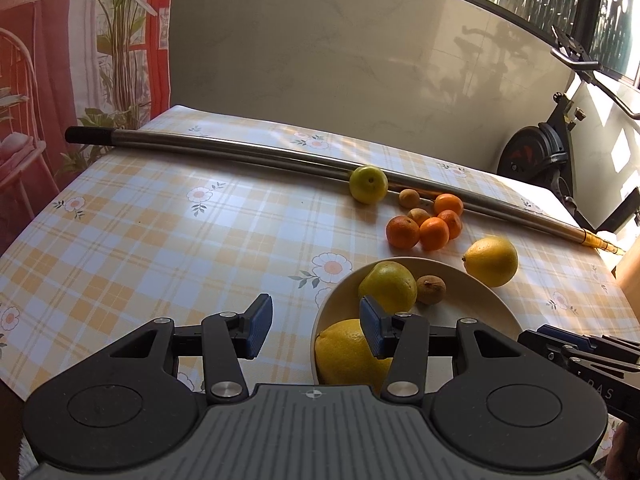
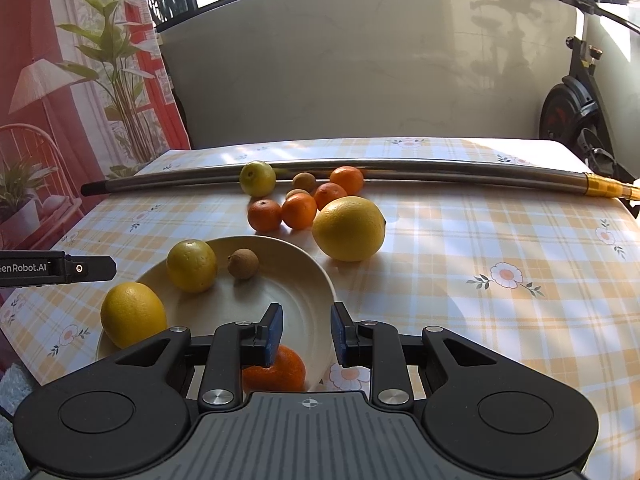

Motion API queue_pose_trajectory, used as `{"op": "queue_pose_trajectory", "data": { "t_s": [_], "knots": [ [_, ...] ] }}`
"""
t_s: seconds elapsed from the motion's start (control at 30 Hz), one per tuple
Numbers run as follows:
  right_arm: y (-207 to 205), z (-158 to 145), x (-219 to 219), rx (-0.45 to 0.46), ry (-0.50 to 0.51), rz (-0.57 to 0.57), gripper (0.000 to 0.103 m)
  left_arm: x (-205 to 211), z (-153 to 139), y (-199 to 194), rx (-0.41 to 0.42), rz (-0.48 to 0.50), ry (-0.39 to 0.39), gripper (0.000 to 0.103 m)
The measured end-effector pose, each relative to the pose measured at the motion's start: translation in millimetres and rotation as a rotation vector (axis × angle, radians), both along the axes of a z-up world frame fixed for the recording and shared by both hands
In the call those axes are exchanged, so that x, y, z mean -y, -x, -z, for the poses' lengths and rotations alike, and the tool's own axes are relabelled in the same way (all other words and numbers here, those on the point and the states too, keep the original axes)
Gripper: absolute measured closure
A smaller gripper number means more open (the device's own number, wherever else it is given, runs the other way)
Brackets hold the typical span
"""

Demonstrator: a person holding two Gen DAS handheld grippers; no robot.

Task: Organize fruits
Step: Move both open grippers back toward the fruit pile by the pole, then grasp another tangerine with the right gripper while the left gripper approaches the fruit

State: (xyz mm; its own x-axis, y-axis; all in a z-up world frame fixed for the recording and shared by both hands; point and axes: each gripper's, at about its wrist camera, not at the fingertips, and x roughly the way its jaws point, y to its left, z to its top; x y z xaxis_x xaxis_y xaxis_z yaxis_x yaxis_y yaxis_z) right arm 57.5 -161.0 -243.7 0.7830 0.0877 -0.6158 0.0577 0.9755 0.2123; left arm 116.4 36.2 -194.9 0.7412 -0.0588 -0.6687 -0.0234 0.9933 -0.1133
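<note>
A cream plate [image 2: 280, 280] [image 1: 472, 300] holds a big yellow lemon [image 2: 132, 314] [image 1: 344, 352], a yellow-green fruit [image 2: 192, 266] [image 1: 388, 286], a small brown fruit [image 2: 243, 263] [image 1: 431, 289] and a tangerine [image 2: 280, 368]. On the cloth beyond lie a large lemon [image 2: 349, 227] [image 1: 491, 261], several tangerines [image 2: 298, 210] [image 1: 424, 228], small brown fruits [image 2: 304, 181] and a green-yellow fruit [image 2: 257, 178] [image 1: 368, 183]. My right gripper [image 2: 307, 332] is open above the plate's near rim, the tangerine just under its left finger. My left gripper [image 1: 316, 328] is open and empty at the plate's left edge.
A long steel pole [image 2: 400, 170] [image 1: 248, 148] lies across the far side of the checked tablecloth [image 2: 480, 248]. An exercise bike [image 2: 576, 112] stands by the wall at the right. A printed curtain [image 2: 60, 100] hangs at the left.
</note>
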Motion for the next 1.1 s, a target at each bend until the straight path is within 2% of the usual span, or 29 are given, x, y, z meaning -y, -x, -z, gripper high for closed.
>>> {"op": "queue_pose_trajectory", "data": {
  "t_s": [0.2,0.47,0.73,0.87,1.1],
  "knots": [
    [0.0,-0.8,4.7,0.009,-0.008,0.008,0.079,-5.3,-4.5,-4.9,0.000,-0.006,0.019,0.052],
    [-8.8,-8.2,16.2,0.017,-0.005,0.016,0.079,-35.1,-42.9,-30.3,0.066,-0.056,0.052,0.052],
    [-48.2,-28.7,23.8,0.044,0.009,-0.005,0.079,-51.9,-67.5,-51.9,0.124,-0.079,0.062,0.052],
    [-74.3,-34.6,21.0,0.029,-0.012,-0.045,0.079,-55.3,-63.5,-59.2,0.130,-0.084,0.070,0.051],
    [-130.4,-34.4,0.9,-0.022,0.072,-0.131,0.079,-65.2,-38.3,-61.4,0.084,-0.087,0.121,0.051]
  ]
}}
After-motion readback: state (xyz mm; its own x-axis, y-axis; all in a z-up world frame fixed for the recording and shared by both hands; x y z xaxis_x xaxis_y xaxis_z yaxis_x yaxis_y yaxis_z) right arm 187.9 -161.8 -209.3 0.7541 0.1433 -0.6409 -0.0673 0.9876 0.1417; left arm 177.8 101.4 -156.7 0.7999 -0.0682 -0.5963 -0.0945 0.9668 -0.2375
